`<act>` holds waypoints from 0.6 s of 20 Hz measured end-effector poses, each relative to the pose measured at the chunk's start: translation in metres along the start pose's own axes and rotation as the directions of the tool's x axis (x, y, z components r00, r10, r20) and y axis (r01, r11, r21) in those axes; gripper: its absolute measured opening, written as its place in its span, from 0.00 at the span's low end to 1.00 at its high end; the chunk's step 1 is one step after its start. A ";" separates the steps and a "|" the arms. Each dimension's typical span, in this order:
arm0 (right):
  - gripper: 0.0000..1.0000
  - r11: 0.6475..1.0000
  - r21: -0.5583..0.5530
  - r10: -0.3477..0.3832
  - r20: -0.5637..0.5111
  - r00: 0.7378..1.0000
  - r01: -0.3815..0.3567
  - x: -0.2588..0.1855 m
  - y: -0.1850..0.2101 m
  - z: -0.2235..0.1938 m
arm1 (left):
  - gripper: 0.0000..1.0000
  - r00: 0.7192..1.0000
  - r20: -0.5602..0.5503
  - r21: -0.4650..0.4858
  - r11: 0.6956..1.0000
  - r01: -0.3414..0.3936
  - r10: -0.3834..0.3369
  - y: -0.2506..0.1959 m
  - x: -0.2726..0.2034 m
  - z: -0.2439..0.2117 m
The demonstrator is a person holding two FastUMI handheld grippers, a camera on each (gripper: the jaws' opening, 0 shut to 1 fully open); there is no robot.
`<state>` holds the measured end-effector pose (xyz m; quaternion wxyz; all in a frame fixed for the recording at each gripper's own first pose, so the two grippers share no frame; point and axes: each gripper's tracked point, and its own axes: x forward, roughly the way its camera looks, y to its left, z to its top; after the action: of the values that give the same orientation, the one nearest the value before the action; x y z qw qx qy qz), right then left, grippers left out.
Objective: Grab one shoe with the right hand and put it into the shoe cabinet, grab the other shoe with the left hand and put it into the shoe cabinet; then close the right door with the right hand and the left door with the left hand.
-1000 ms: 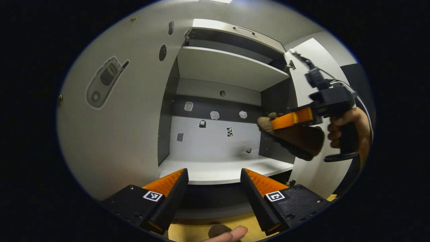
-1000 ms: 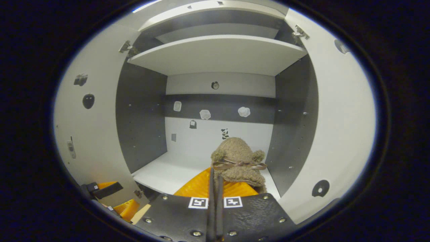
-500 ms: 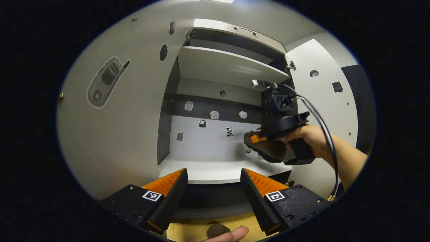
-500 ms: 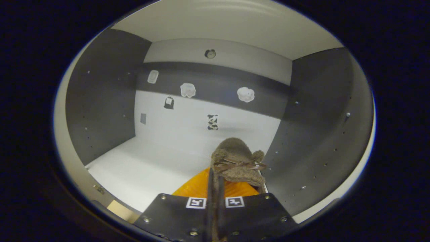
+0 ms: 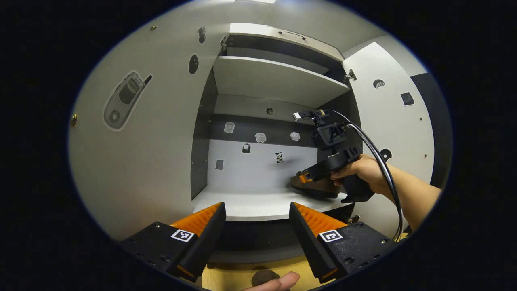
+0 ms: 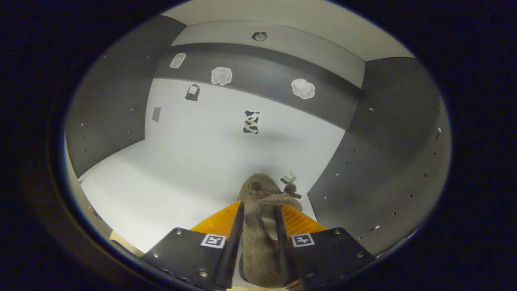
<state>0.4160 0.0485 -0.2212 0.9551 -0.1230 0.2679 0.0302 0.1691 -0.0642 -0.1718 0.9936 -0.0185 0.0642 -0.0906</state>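
While left tongs (image 5: 256,226) gape empty, right tongs (image 6: 257,226) loosely straddle the shoe (image 6: 258,242).

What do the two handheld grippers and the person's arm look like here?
Each gripper has black finger blocks carrying small square black-and-white markers, seen on the left gripper and right gripper. In the left gripper view the right one shows a black pistol handle, a camera block on top and a looping black cable. The forearm is bare, no sleeve.

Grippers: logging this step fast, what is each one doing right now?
Left gripper: open, holding nothing.
Right gripper: fingers parted around the brown shoe on the cabinet shelf; grip cannot be told.
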 end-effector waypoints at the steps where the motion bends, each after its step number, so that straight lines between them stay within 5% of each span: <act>1: 0.65 1.000 0.003 0.005 -0.002 1.000 -0.005 -0.007 0.001 0.000 | 0.96 1.000 -0.007 -0.010 1.000 0.012 -0.012 -0.005 0.000 -0.002; 4: 0.73 0.999 -0.037 -0.023 0.064 0.998 0.025 -0.039 -0.004 0.012 | 0.96 1.000 -0.027 -0.010 1.000 0.005 -0.005 -0.008 0.000 -0.008; 8: 0.99 1.000 -0.003 -0.003 0.192 0.981 0.004 -0.099 -0.003 0.030 | 0.96 1.000 -0.016 0.015 1.000 -0.017 0.017 -0.007 -0.003 -0.005; 12: 0.99 0.998 0.058 -0.041 0.345 0.938 0.023 -0.173 -0.011 0.039 | 0.96 1.000 0.014 -0.008 1.000 -0.028 0.028 -0.009 -0.005 0.001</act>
<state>0.2897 0.0487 -0.0967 0.9906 -0.0949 0.0944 0.0289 0.1627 -0.0722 -0.1695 0.9951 -0.0220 0.0580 -0.0765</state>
